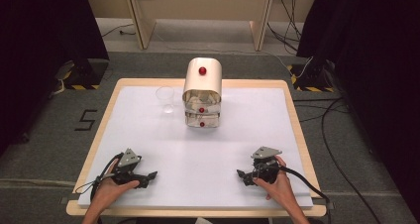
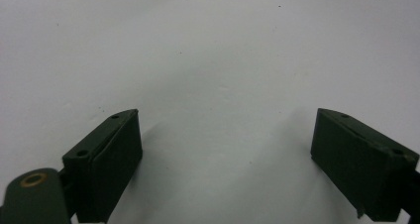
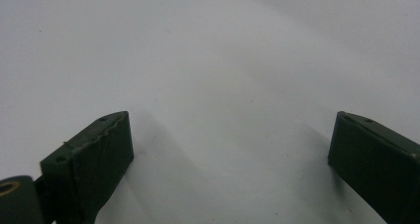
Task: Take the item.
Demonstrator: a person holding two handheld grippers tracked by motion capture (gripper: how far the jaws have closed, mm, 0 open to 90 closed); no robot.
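A small cream drawer cabinet (image 1: 202, 93) with red knobs stands at the table's far middle. Just left of it is a clear glass (image 1: 165, 99). My left gripper (image 1: 150, 176) rests on the white table top near the front left, held by a hand, its jaws pointing right. My right gripper (image 1: 241, 176) rests near the front right, its jaws pointing left. In the left gripper view, the left gripper (image 2: 225, 140) has its jaws wide apart over bare white surface. The right gripper (image 3: 230, 144) stands equally wide apart in the right gripper view, with nothing between the jaws.
The white table top (image 1: 198, 144) has a wooden rim. Cables (image 1: 332, 135) lie on the grey floor to the right. Wooden furniture legs (image 1: 141, 21) stand beyond the table.
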